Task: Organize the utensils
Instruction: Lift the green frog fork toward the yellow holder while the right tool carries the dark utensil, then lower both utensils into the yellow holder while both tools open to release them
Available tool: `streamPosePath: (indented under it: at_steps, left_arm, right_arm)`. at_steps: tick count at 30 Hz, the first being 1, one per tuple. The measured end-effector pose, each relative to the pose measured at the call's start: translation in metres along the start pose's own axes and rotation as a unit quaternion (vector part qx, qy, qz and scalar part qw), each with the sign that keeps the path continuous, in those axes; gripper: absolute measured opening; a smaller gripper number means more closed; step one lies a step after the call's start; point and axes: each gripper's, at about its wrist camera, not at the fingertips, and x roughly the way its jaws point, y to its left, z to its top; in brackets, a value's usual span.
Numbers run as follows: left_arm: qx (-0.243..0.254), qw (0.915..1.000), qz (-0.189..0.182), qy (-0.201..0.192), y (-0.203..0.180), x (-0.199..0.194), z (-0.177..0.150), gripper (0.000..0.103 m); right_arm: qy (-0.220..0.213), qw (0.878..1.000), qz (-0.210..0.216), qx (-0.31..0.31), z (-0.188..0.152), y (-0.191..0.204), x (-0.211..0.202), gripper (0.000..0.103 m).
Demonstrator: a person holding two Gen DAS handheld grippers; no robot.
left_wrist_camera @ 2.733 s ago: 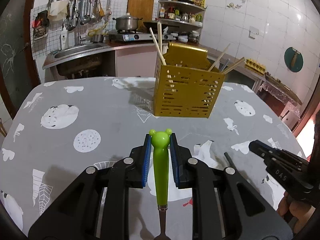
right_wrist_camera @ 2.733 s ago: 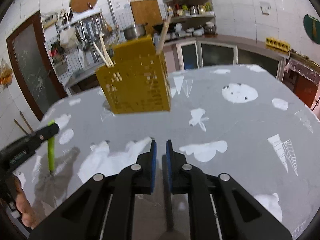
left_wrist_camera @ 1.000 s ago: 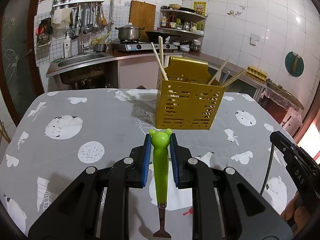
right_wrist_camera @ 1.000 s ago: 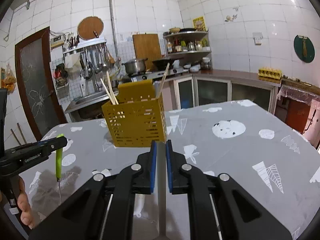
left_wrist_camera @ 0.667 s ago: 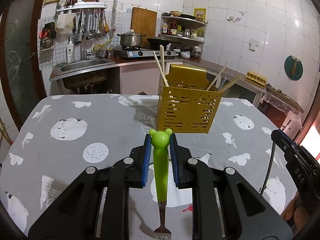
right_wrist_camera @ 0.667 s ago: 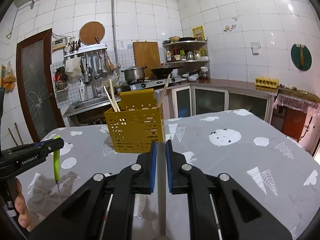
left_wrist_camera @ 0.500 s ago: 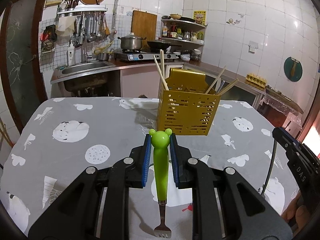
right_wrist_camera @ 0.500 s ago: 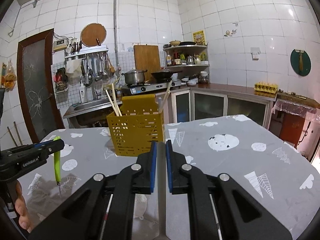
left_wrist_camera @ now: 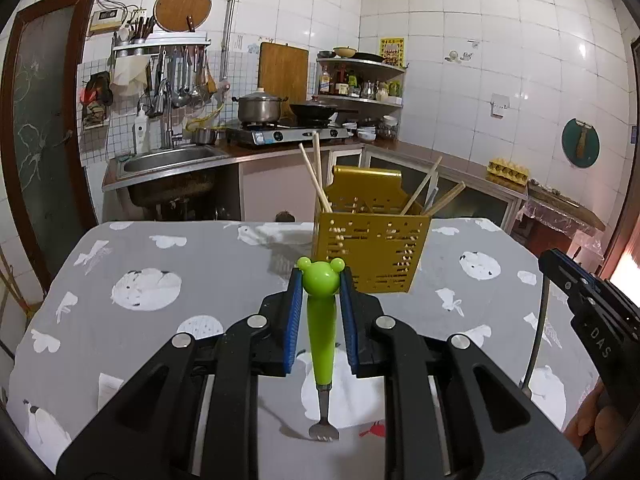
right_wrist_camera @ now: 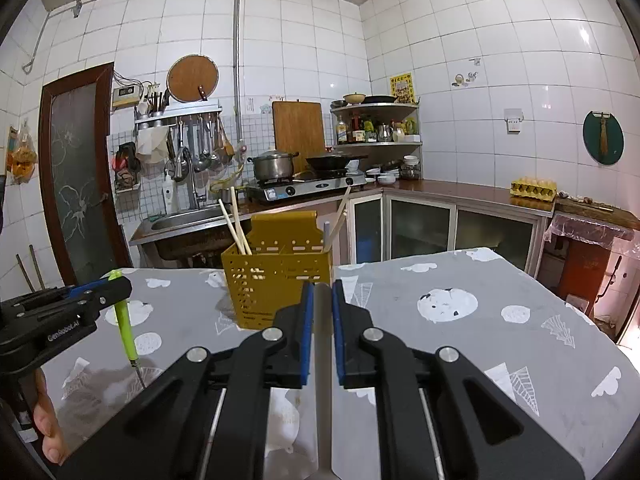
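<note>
My left gripper (left_wrist_camera: pixel 320 276) is shut on a green fork (left_wrist_camera: pixel 322 344) with a bear-head handle. The fork hangs tines down above the table. In the right wrist view that fork (right_wrist_camera: pixel 126 332) shows at the left under the left gripper (right_wrist_camera: pixel 118 285). My right gripper (right_wrist_camera: pixel 322 292) is shut on a thin grey metal utensil (right_wrist_camera: pixel 323 360) whose lower end is hidden. The same gripper (left_wrist_camera: pixel 552 260) enters the left wrist view from the right, with the utensil's thin shaft (left_wrist_camera: pixel 536 340) hanging below it. A yellow perforated utensil holder (left_wrist_camera: pixel 372 252) with several chopsticks stands mid-table ahead of both grippers.
A grey tablecloth (left_wrist_camera: pixel 140 248) with white prints covers the table. Behind the table's far edge are a sink (left_wrist_camera: pixel 168 160), a stove with a pot (left_wrist_camera: pixel 258 110) and cabinets. A person's fingers (right_wrist_camera: pixel 46 432) grip the left tool at the lower left.
Both grippers have lifted with their utensils still held. The fork's tines have come up clear of the cloth, and the yellow holder sits lower and farther off in both views.
</note>
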Motion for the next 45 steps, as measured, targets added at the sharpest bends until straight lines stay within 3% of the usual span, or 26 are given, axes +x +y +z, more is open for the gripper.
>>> streamPosePath:
  at_steps: [8, 16, 22, 32, 38, 45]
  left_arm:
    - [0.003, 0.9998, -0.008, -0.020, -0.005, 0.007, 0.027, 0.018]
    - [0.010, 0.9982, -0.022, -0.055, -0.012, 0.011, 0.074, 0.018]
    - [-0.018, 0.9964, -0.049, -0.067, -0.007, 0.016, 0.115, 0.018]
    - [0.012, 0.9912, -0.050, -0.122, -0.022, 0.034, 0.172, 0.018]
    - [0.021, 0.9904, -0.043, -0.130, -0.023, 0.071, 0.181, 0.018]
    - [0.014, 0.9929, -0.047, -0.108, -0.017, 0.120, 0.170, 0.018]
  right_arm:
    - [-0.011, 1.000, 0.003, 0.005, 0.023, -0.004, 0.013, 0.010]
    - [-0.043, 0.999, 0.012, 0.017, 0.063, -0.004, 0.034, 0.010]
    - [-0.067, 0.997, 0.024, 0.025, 0.092, 0.000, 0.060, 0.010]
    - [-0.106, 0.992, 0.038, 0.051, 0.132, -0.003, 0.115, 0.010]
    - [-0.128, 0.989, 0.044, 0.058, 0.143, -0.005, 0.146, 0.010]
    - [-0.141, 0.986, 0.053, 0.065, 0.136, -0.007, 0.185, 0.010]
